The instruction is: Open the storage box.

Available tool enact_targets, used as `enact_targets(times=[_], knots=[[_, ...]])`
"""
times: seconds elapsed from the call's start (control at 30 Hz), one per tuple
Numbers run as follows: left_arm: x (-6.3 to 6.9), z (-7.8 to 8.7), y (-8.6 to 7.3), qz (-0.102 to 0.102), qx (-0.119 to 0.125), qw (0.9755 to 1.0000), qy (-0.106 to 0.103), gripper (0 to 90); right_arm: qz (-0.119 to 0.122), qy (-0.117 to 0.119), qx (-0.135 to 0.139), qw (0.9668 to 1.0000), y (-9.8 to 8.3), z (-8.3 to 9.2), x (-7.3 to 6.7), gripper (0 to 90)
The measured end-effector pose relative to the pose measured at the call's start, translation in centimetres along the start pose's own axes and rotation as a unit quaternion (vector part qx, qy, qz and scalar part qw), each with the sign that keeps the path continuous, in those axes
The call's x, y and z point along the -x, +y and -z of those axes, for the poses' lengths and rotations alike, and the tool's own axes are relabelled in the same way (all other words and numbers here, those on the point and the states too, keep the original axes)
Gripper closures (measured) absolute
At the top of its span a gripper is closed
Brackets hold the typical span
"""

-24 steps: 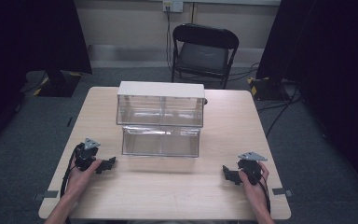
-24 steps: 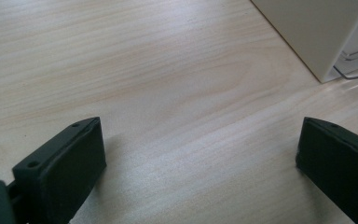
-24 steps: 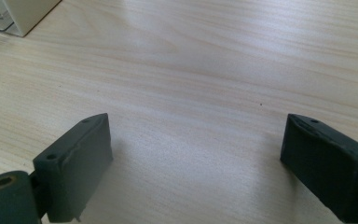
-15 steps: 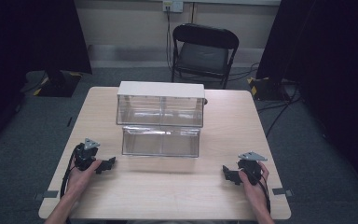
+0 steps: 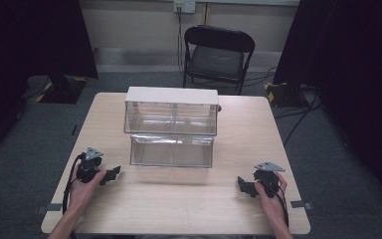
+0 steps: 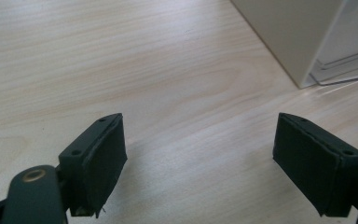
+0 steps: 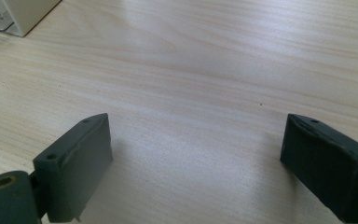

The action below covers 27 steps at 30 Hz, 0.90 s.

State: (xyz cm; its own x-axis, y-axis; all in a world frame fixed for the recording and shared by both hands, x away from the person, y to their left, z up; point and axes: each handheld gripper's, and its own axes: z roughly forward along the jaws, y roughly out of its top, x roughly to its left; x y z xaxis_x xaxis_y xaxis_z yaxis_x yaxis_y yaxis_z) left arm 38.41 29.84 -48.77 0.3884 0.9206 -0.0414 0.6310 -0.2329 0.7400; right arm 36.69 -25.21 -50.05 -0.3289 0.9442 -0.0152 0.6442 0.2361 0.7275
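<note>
You hold the left gripper (image 5: pixel 110 175) low at the left of the table (image 5: pixel 189 209) and the right gripper (image 5: pixel 242 185) low at the right, each one pointing in toward the middle; that looks like a waiting pose, with both tools the same way off from the boxes so either hand can go first.

In the left gripper view your two black fingers (image 6: pixel 95 161) stand wide apart with only bare wood between them; they hold nothing. In the right gripper view the fingers (image 7: pixel 77 163) also stand wide apart over bare wood; they hold nothing too.

The clear boxes (image 5: pixel 171 132) sit in the middle of the table, well apart from both grippers; they are stacked like two steps, I think so you can reach the low one in front without bumping the high one behind.

The back box is taller and has a flat white top; its walls are see-through. The front box is lower and see-through as well, with shiny edges. Both look empty. A corner of the white box (image 6: pixel 303 42) shows in the left gripper view; it looks smooth and hard.
</note>
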Motion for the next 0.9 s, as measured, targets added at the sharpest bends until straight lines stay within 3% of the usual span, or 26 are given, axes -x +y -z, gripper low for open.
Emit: enact_targets(times=[0.13,0.2,0.33,0.67,0.73,0.9], knots=[[0.8,0.7,0.1,-0.009,0.021,0.9996,-0.017,19.0,0.000,0.000,0.000,1.0000,0.0,0.0,0.0,8.0],[1.0,0.9,0.1,-0.013,0.024,0.9995,-0.012,19.0,0.000,0.000,0.000,1.0000,0.0,0.0,0.0,8.0],[1.5,1.1,0.3,-0.017,0.037,0.9988,-0.026,19.0,0.000,0.000,0.000,1.0000,0.0,0.0,0.0,8.0],[2.7,1.3,0.6,-0.029,0.050,0.9964,-0.061,18.9,0.000,0.000,0.000,1.0000,0.0,0.0,0.0,8.1],[3.2,1.3,0.8,-0.039,0.051,0.9957,-0.067,18.7,0.000,0.000,0.000,1.0000,0.0,0.0,0.0,8.0],[3.7,1.2,1.1,-0.037,0.054,0.9947,-0.079,18.9,0.000,0.000,0.000,1.0000,0.0,0.0,0.0,8.0]])
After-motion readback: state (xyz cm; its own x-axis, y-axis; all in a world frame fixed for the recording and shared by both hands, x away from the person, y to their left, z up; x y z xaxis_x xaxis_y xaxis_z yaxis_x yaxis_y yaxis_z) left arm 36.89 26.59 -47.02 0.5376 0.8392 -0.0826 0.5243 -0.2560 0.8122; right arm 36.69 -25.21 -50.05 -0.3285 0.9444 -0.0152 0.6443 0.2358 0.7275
